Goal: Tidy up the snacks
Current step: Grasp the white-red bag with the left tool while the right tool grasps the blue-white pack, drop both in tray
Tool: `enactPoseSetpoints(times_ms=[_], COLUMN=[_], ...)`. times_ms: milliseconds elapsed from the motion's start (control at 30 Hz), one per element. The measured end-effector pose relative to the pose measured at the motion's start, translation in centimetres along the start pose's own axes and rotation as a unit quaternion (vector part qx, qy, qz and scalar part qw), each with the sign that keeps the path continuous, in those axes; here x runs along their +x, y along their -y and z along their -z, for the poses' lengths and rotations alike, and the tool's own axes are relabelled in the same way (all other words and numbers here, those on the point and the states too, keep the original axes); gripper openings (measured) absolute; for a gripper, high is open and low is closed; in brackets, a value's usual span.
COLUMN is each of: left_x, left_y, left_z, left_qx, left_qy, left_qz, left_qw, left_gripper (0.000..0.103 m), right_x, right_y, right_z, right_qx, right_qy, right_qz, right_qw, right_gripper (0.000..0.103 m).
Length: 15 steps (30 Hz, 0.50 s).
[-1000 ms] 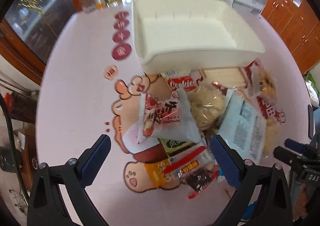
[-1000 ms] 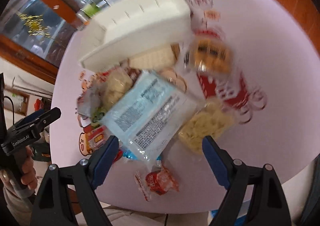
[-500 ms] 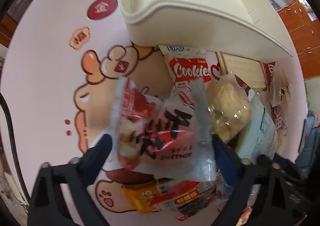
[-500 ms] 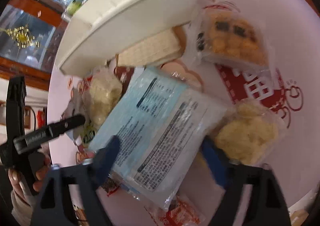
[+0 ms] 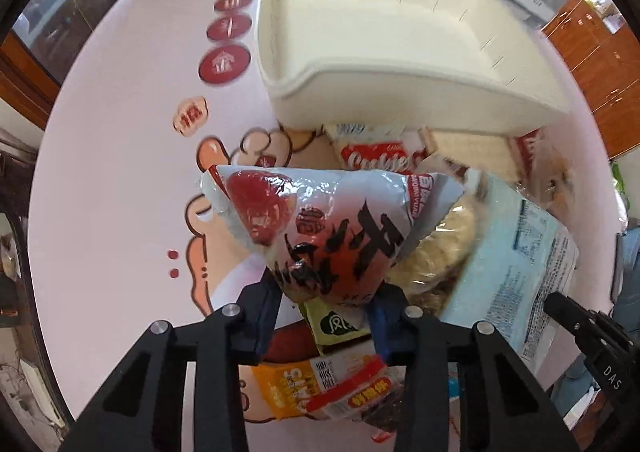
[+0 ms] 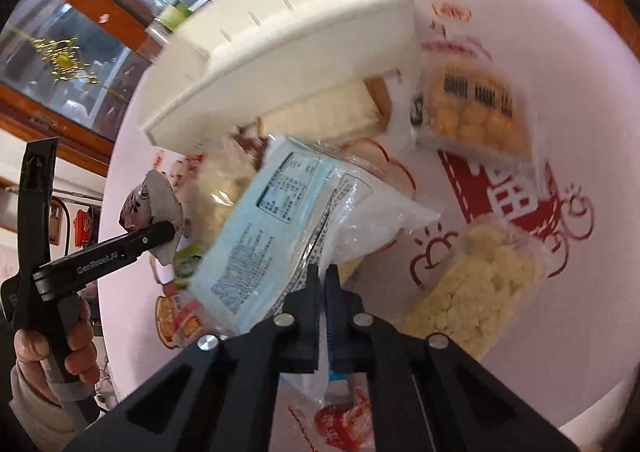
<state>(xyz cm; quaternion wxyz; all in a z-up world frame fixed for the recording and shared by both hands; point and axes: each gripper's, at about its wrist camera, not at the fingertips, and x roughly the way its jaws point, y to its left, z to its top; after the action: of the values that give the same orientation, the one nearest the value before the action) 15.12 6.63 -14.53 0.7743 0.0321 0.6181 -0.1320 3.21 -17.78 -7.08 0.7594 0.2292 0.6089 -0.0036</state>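
At six o'clock of the left wrist view, my left gripper (image 5: 326, 294) clamps the lower end of a red-and-white snack bag (image 5: 332, 228), lifted above the pile. At twelve o'clock sits the white bin (image 5: 400, 79) on the pink table (image 5: 112, 179). My right gripper (image 6: 323, 288) pinches narrow on the blue packet (image 6: 276, 228), with yellow puffed snacks (image 6: 476, 292) at three o'clock.

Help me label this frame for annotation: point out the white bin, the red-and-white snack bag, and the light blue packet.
white bin (image 5: 384, 87): left wrist view, front wall.
red-and-white snack bag (image 5: 328, 228): left wrist view, printed front.
light blue packet (image 6: 272, 228): right wrist view, printed back panel.
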Motion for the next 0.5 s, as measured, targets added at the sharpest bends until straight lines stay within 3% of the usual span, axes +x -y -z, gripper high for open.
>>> enactPoseSetpoints(times_ms=[233, 500], left_x=[-8.2, -14.1], left_y=[0.5, 4.7], left_z=[0.3, -5.6], left_qx=[0.023, 0.065], left_qy=[0.075, 0.157], left_qz=[0.021, 0.016], left_qw=[0.9967, 0.9852], left_gripper=[0.036, 0.037], right_x=[-5.9, -11.9], right_y=[-3.2, -6.8], right_z=[-0.9, -6.0], right_qx=[-0.075, -0.136], right_qy=[0.062, 0.156], right_qz=[0.012, 0.027], right_qw=[0.995, 0.978], right_gripper=[0.000, 0.000])
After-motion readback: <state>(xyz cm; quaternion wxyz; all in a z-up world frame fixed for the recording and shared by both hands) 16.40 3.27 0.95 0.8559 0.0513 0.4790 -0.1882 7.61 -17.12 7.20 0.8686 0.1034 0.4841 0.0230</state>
